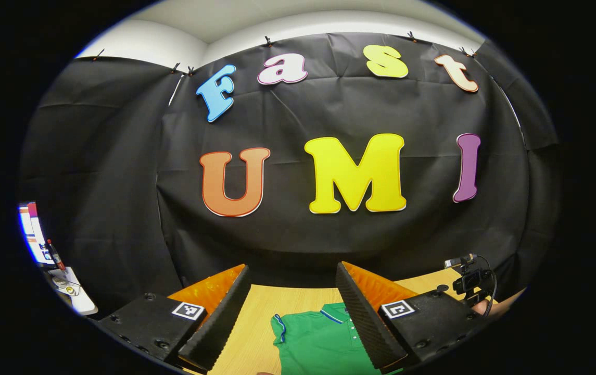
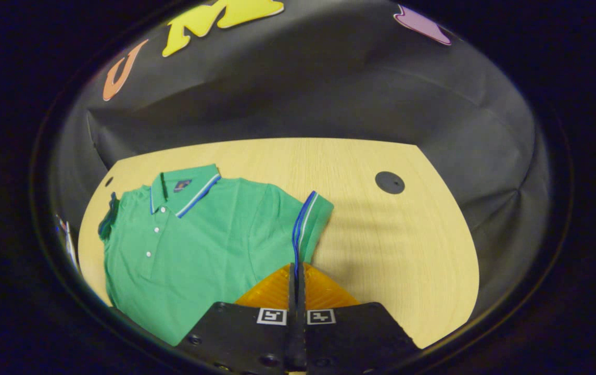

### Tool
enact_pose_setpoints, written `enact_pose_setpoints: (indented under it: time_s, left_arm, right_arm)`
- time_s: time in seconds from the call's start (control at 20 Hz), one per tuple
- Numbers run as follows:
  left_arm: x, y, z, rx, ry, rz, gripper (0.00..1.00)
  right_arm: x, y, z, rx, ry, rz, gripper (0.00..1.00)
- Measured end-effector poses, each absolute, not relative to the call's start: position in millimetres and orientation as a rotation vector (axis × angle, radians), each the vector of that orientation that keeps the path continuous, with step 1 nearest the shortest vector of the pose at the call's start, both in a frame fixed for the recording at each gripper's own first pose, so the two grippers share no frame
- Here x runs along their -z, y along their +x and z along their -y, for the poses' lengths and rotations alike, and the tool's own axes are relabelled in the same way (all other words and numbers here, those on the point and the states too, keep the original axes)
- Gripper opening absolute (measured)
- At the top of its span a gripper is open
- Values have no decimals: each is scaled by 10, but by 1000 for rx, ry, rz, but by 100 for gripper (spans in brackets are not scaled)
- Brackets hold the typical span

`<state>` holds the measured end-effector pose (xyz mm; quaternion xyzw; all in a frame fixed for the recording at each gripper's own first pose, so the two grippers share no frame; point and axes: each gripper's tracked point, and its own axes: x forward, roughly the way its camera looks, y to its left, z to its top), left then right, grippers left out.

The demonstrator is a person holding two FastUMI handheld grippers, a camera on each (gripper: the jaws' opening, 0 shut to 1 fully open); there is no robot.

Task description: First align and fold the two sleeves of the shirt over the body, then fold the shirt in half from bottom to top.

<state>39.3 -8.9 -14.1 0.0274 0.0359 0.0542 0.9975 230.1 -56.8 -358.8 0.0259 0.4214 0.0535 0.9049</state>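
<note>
Shirt: a green polo shirt with blue-and-white trim lies flat on the table, front up, its buttoned placket showing. In the right gripper view it takes up the left part of the tabletop, collar toward the booth's back wall.
Sleeves: one short sleeve spreads out to the side, its striped cuff edge running down toward the right gripper's fingertips. The other sleeve sits at the far left edge of the shirt and looks bunched or partly tucked; I cannot tell exactly how it lies.
Right gripper: low over the table at the shirt's near edge, jaws pressed together with no visible gap. The tips meet just at the lower end of the sleeve's cuff; whether any fabric is caught between them cannot be told.
Left gripper: held up and pointed toward the back wall, jaws spread wide with nothing between them. Past its fingers a strip of table and part of the shirt with its collar trim show below.
Table: pale wood grain, with a round dark cable-hole cover well to the right of the shirt.
Other: a small camera on a stand at the table's right edge in the left gripper view; a lit screen far left.
</note>
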Motion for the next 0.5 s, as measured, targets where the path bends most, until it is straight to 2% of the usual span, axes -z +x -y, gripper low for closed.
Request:
enact_pose_setpoints:
  time_s: [0.25,0.5]
  left_arm:
    - [127,378,69,-103,38,-63,100]
    - [136,326,-61,-115,28,-64,100]
  right_arm:
    - [3139,2317,235,-129,96,-800,0]
    - [3006,2318,-309,-163,115,-802,0]
